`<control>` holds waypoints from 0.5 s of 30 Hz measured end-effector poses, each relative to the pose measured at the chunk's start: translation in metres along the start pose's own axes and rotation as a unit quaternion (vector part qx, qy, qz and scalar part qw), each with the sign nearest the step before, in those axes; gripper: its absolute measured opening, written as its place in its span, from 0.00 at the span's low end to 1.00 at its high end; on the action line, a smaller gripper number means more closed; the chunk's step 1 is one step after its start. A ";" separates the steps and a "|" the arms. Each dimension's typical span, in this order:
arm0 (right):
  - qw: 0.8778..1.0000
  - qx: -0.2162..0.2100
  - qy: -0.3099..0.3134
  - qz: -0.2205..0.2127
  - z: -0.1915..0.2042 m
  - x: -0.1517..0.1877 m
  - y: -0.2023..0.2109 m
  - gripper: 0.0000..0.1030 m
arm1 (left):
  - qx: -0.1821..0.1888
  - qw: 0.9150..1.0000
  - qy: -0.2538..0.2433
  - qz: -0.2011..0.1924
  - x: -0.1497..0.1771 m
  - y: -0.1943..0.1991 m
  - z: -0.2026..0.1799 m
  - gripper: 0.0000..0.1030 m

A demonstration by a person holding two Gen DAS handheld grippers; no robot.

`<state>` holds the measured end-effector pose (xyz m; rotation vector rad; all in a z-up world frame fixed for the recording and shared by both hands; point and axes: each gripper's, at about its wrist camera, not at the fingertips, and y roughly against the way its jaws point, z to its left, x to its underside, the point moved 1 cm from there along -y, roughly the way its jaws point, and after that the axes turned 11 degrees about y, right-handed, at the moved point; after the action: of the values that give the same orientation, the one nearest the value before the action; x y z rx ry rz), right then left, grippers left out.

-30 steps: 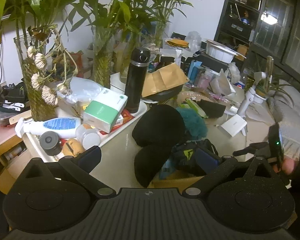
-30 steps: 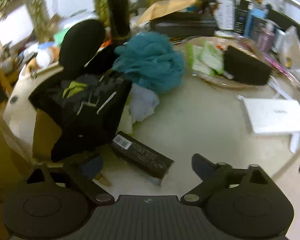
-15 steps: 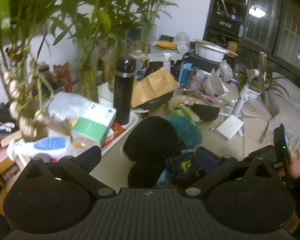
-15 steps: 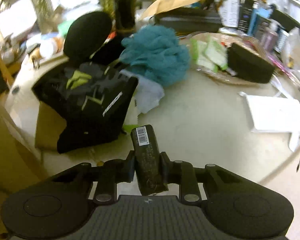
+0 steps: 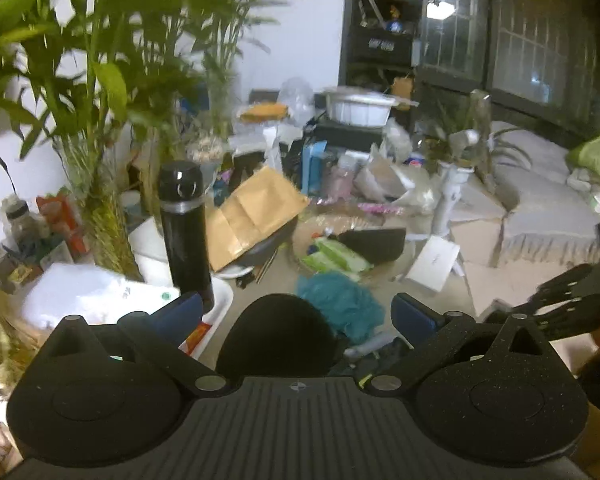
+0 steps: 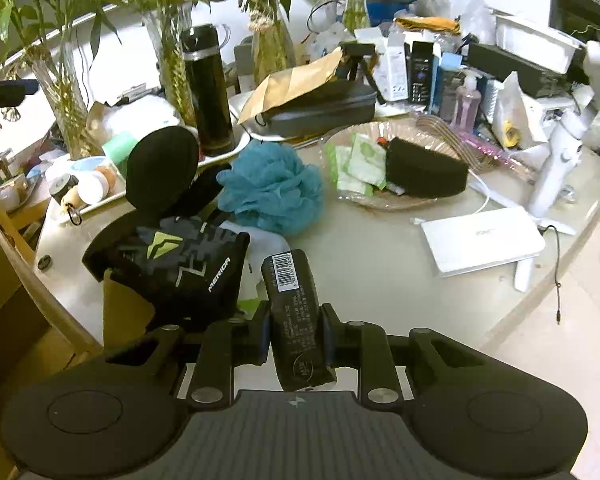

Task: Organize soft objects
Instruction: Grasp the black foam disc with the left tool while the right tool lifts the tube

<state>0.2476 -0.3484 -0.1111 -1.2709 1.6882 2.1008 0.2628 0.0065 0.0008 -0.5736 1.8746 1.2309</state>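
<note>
My right gripper (image 6: 294, 334) is shut on a black soft packet with a barcode label (image 6: 294, 312) and holds it above the table's near edge. Beyond it lie a black patterned Merida pouch (image 6: 176, 264), a teal bath pouf (image 6: 272, 188), a black round cushion (image 6: 162, 166) and a black sponge (image 6: 424, 168) in a glass dish (image 6: 440, 130). My left gripper (image 5: 298, 312) is open and empty, raised above the black cushion (image 5: 278, 334) and the pouf (image 5: 338, 308).
A black flask (image 6: 208, 88) stands on a white tray (image 6: 228, 148) beside plant vases (image 6: 168, 52). A white box (image 6: 482, 238), a white handheld fan (image 6: 560, 140), bottles and boxes crowd the back. A cardboard box (image 6: 124, 312) sits at the left edge.
My right gripper closed on the black packet and lifted it off the table. My left gripper rose and pulled back, staying open.
</note>
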 end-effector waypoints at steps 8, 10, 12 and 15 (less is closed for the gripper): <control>0.999 -0.015 -0.036 -0.028 0.000 0.008 0.020 0.27 | 0.008 0.999 0.014 0.040 0.008 -0.052 0.027 1.00; 0.998 -0.019 -0.049 -0.032 -0.001 0.011 0.023 0.27 | 0.019 0.998 0.016 0.054 0.008 -0.065 0.037 0.87; 0.998 -0.022 -0.055 -0.033 -0.001 0.014 0.025 0.27 | 0.026 0.997 0.023 0.075 0.009 -0.081 0.045 0.84; 0.998 -0.029 -0.054 -0.033 0.003 0.018 0.026 0.27 | 0.027 0.995 0.035 0.088 0.009 -0.102 0.059 0.84</control>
<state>0.2192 -0.3614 -0.1047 -1.1881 1.5313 2.1538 0.3540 0.0167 -0.0739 -0.4353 2.0464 1.2820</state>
